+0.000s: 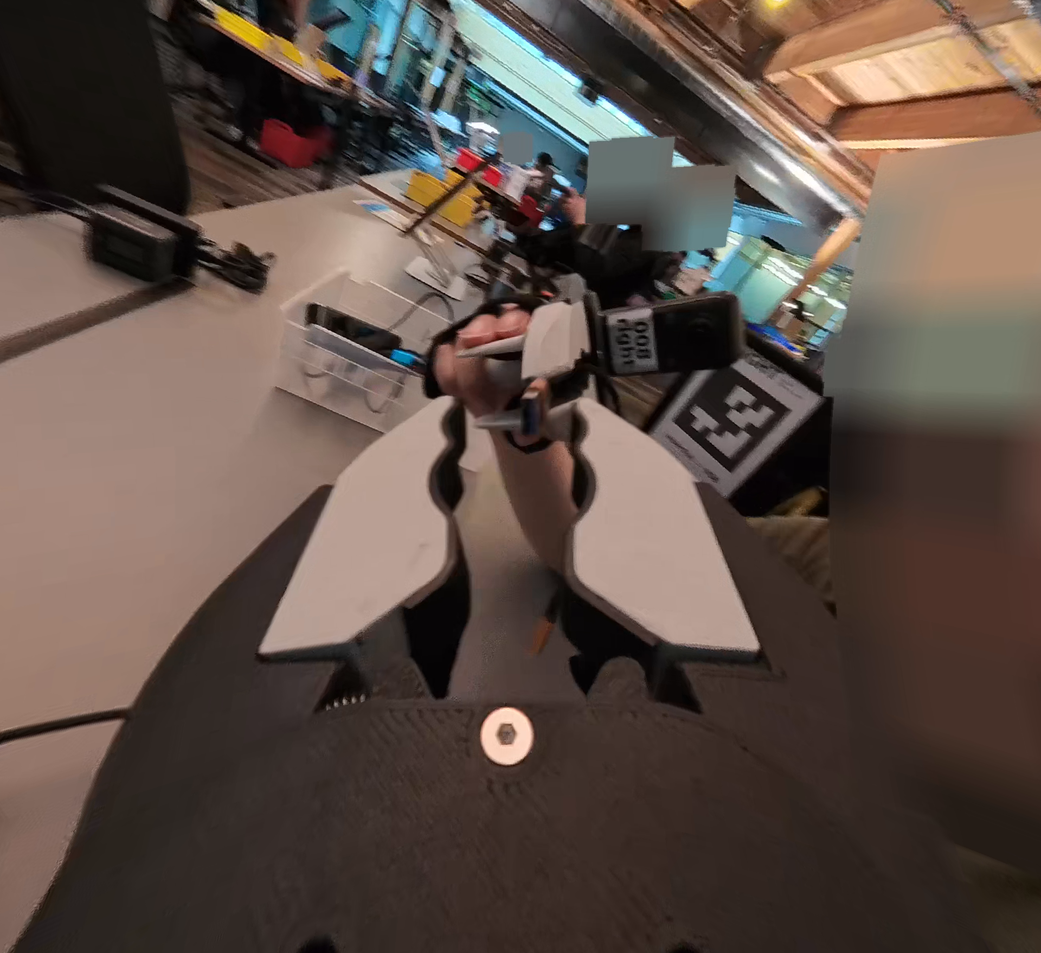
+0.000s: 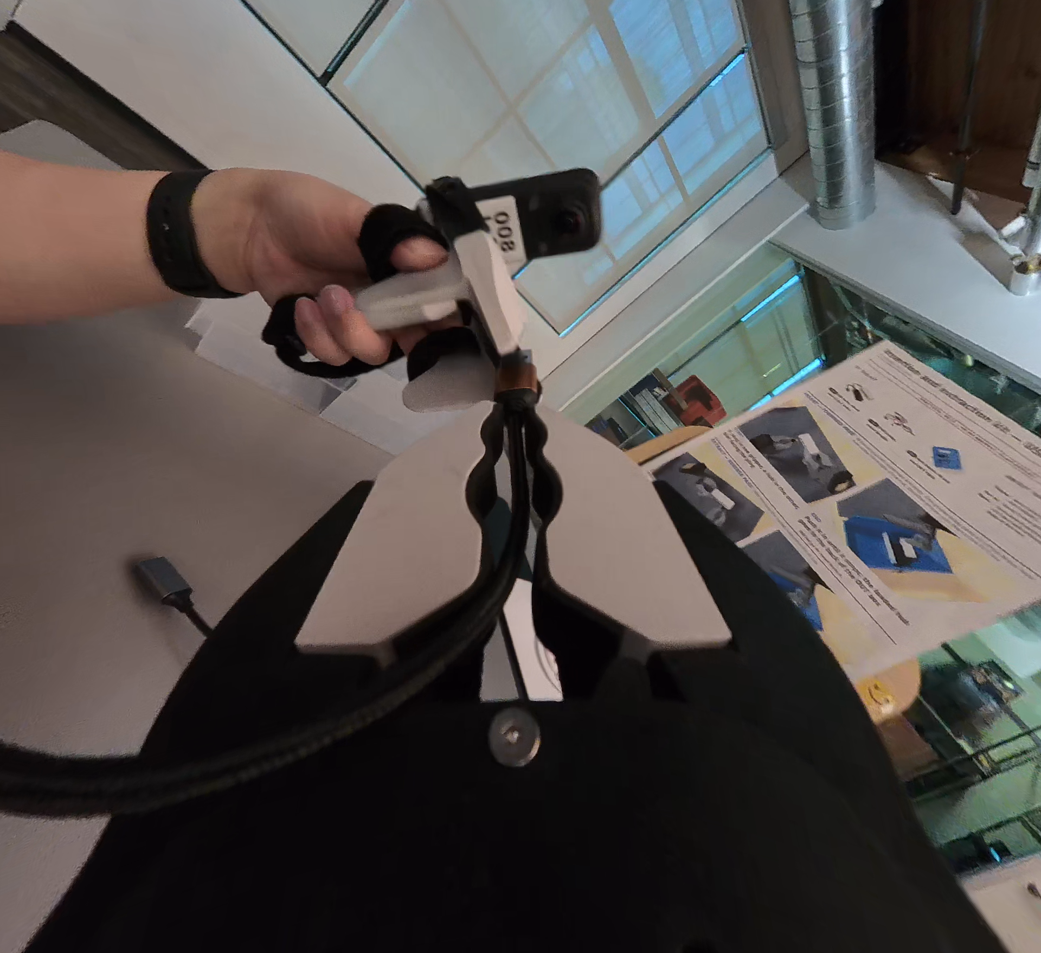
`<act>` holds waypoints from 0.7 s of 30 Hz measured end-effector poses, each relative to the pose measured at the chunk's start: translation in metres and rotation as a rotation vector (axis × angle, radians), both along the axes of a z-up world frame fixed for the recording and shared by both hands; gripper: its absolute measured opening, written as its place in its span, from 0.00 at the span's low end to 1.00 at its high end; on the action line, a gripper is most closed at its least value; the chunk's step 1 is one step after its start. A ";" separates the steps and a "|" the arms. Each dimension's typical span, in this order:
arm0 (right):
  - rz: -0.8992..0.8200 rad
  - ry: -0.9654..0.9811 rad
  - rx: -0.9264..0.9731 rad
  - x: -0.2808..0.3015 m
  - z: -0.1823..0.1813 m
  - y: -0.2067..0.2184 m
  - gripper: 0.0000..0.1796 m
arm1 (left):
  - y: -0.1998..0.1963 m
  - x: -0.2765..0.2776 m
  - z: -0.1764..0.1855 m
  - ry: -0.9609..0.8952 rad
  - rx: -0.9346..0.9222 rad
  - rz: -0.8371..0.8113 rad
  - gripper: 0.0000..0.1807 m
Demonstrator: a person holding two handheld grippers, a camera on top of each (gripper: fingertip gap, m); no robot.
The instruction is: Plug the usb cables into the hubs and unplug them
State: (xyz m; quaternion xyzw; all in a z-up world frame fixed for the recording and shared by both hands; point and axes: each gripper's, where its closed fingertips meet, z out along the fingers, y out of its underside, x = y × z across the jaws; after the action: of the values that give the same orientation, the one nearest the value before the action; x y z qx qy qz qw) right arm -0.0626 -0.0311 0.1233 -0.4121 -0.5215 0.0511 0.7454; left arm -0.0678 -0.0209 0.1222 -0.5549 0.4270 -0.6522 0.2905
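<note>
Left wrist view: left gripper (image 1: 515, 416) nearest, fingers spread, nothing seen pinched between them; a forearm shows through the gap. Right at its fingertips sits the plug (image 1: 532, 406), blue tongue visible, carried by the other tool. Right wrist view confirms this: right gripper (image 2: 515, 416) is clenched on the black braided cable (image 2: 394, 661) just behind the plug, and the cable runs back between the fingers and off to the lower left. The plug's long axis carries on the line of the right fingers, nose pointing away from that tool toward the left one; the two tools meet tip to tip above the table (image 1: 169, 475). The left gripper is plainly the nearer free tool. Whether it touches the plug, cannot tell. Farther off, a grey connector (image 2: 163, 582) lies loose on the table. Farthest, a black box (image 1: 135, 244) with leads stands well apart at the left, possibly a hub, too blurred to tell. Judgement: the plug must travel there, nose first.
</note>
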 end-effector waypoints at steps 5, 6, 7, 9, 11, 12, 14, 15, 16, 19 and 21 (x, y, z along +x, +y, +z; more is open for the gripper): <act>-0.040 0.132 -0.017 0.033 0.022 0.003 0.04 | 0.080 -0.037 0.008 -0.028 0.401 0.500 0.26; -0.047 0.156 -0.020 0.039 0.027 0.003 0.04 | 0.100 -0.048 0.005 -0.028 0.480 0.620 0.28; -0.055 0.176 -0.020 0.045 0.030 0.002 0.04 | 0.118 -0.057 -0.003 0.002 0.534 0.704 0.28; -0.074 0.196 -0.023 0.054 0.034 0.003 0.04 | 0.143 -0.061 -0.034 0.111 0.516 0.705 0.32; -0.091 0.208 -0.020 0.061 0.037 0.004 0.04 | 0.149 -0.054 -0.064 0.153 0.432 0.588 0.34; -0.098 0.214 -0.018 0.064 0.038 0.004 0.04 | 0.149 -0.051 -0.079 0.178 0.415 0.532 0.30; -0.104 0.222 -0.021 0.068 0.040 0.004 0.04 | 0.158 -0.050 -0.108 0.262 0.444 0.505 0.29; -0.104 0.226 -0.020 0.069 0.040 0.004 0.04 | 0.160 -0.050 -0.123 0.310 0.479 0.484 0.29; -0.105 0.227 -0.021 0.070 0.041 0.004 0.04 | 0.162 -0.049 -0.138 0.369 0.505 0.463 0.31; -0.115 0.215 -0.022 0.071 0.039 0.005 0.04 | 0.165 -0.049 -0.185 0.571 0.552 0.396 0.38; -0.118 0.212 -0.026 0.071 0.038 0.006 0.04 | 0.166 -0.045 -0.207 0.645 0.583 0.368 0.38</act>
State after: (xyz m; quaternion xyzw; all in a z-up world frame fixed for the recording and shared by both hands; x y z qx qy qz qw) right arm 0.0085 -0.0247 0.1615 -0.4441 -0.4138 0.0573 0.7926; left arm -0.1130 0.1449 -0.0843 -0.6909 0.5553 -0.2372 0.3976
